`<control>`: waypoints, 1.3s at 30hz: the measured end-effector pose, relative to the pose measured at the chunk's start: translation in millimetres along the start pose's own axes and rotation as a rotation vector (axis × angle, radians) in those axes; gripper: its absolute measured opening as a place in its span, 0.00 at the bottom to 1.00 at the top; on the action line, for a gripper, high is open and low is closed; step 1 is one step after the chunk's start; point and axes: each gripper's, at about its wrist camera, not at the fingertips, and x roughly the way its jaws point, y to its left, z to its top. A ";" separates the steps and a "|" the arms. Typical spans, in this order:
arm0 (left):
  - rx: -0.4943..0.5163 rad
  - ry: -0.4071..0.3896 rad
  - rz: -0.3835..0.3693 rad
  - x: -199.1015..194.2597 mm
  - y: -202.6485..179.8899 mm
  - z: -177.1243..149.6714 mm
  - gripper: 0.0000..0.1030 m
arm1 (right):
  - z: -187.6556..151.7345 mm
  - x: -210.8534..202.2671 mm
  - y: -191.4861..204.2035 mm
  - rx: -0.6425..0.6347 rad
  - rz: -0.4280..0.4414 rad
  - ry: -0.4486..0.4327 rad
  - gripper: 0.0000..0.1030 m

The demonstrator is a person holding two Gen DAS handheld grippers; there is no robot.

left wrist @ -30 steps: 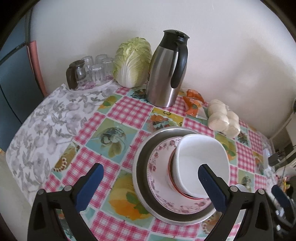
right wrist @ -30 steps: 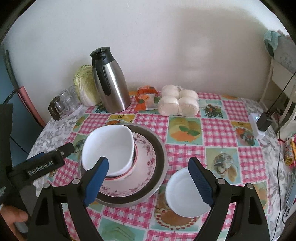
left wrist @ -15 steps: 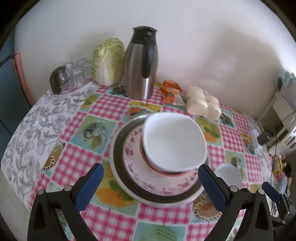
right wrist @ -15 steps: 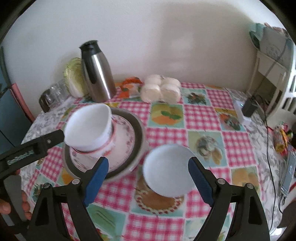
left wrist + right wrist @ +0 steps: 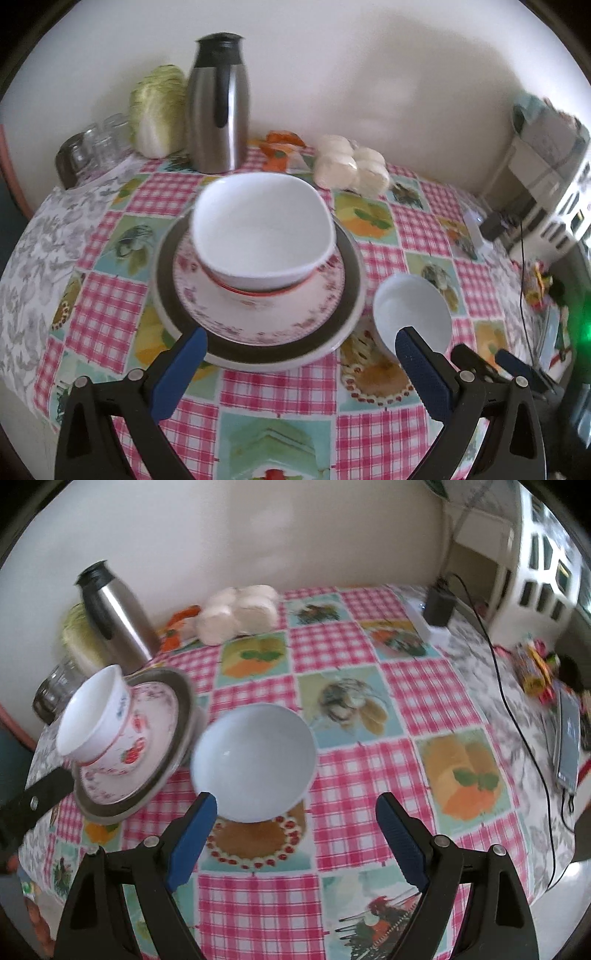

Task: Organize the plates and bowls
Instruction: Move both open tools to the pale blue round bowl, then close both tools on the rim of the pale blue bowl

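Right wrist view: right gripper [image 5: 295,818] stands wide and empty, lined up on the small white bowl [image 5: 253,760], evidently to stack it. Left gripper [image 5: 301,360], also wide, frames the stacked plates [image 5: 258,291] without contact.

The right claw [image 5: 295,812] stands with its blue fingers [image 5: 192,834] spread wide and nothing between them, pointing down at the worktop [image 5: 369,716] with its checked cloth. A small white bowl [image 5: 255,760] sits just ahead of the left finger. Left of it a square white bowl [image 5: 92,723] rests on a floral plate [image 5: 147,716], which lies on a larger dark-rimmed plate [image 5: 173,731]. A steel flask [image 5: 114,616] and pale buns [image 5: 240,613] stand by the wall.
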 end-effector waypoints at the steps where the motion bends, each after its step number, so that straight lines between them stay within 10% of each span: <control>1: 0.012 0.010 -0.003 2.6 -4.5 -1.6 1.00 | -0.3 5.0 -4.0 0.009 0.001 0.012 0.86; 20: -0.157 0.271 -0.161 59.6 -22.0 -29.1 0.98 | 4.5 51.8 -31.5 0.136 0.063 0.064 0.85; 39: -0.222 0.302 -0.169 103.7 -52.1 -21.6 0.62 | 19.6 73.5 -40.3 0.198 0.109 0.060 0.60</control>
